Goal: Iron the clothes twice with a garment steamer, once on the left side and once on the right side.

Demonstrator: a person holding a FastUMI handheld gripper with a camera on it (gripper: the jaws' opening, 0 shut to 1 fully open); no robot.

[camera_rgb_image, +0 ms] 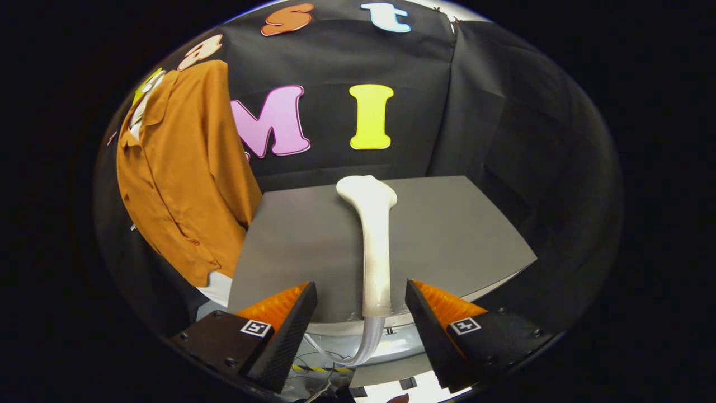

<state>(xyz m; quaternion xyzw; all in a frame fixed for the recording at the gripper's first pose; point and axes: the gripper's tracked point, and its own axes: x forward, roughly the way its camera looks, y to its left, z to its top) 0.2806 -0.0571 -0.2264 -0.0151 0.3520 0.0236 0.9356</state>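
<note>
Spread wide, the gripper (361, 302) flanks the steamer handle (375, 246) lying on the grey table (447, 235), ungrasped; the pickup step calls for closing on it before reaching the orange shirt (184, 184) hanging leftward.

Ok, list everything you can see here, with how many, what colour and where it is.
steamer: one, white, lying on the table with its head away from the fingers, its handle end between the fingertips
hose: one, white, running down from the steamer's handle end off the table's near edge
table: one, grey, just ahead of the fingers
shirt: one, orange-brown, hanging beside the table on the left, in front of the wall
wall: one, black cloth, behind the table
gripper: one, fingers open, one on each side of the steamer's handle end, not touching it
</note>
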